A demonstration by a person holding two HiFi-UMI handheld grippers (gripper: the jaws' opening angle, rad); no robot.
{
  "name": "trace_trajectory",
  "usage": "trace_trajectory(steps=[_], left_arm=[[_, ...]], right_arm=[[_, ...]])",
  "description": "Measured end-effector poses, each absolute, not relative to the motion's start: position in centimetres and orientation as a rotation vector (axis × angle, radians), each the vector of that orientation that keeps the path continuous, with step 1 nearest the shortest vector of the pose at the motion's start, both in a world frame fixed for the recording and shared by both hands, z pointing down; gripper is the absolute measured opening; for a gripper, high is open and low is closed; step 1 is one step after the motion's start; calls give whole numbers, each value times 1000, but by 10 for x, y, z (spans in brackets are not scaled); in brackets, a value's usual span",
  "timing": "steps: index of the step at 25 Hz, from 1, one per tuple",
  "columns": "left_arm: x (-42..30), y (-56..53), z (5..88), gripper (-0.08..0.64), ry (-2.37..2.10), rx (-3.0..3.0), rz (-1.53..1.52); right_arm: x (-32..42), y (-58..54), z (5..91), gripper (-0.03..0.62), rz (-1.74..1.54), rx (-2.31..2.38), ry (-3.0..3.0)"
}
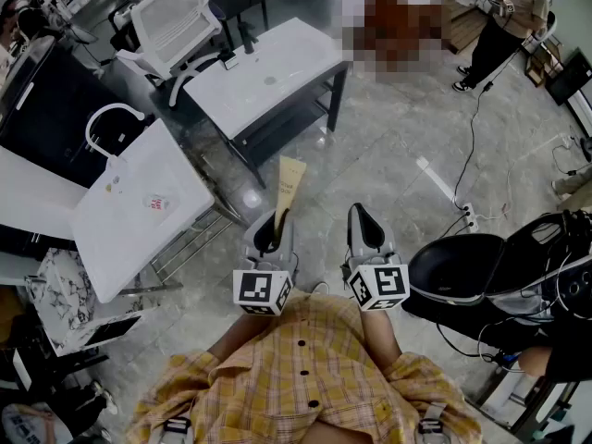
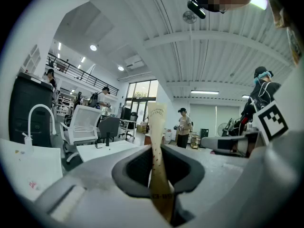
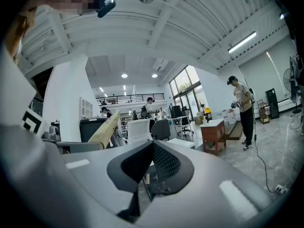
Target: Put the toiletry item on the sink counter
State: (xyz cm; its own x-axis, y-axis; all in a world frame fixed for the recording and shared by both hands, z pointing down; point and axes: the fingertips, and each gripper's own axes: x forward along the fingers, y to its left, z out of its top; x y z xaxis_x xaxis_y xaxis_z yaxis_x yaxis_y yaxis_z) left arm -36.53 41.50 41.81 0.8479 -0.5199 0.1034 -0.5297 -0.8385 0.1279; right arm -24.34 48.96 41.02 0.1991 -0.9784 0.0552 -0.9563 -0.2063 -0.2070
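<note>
Showing tube [image 2: 157,137] print: left gripper view

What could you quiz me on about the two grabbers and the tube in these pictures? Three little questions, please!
1. True or false: the left gripper is shut on the tan tube.
2. What does the right gripper hold? A a cup, B nothing, C a brush.
3. Fill in: in the head view, the white sink counter lies to the tube's ____.
Key: 1 true; 2 B; 3 left.
</note>
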Motion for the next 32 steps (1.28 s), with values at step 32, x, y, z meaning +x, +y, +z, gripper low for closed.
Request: trace_trajectory(steps=[32], left_arm=[[-218,267,458,46,-905,2789,123]], right_arm=[[-97,342,447,2,-349,-2288,2039]])
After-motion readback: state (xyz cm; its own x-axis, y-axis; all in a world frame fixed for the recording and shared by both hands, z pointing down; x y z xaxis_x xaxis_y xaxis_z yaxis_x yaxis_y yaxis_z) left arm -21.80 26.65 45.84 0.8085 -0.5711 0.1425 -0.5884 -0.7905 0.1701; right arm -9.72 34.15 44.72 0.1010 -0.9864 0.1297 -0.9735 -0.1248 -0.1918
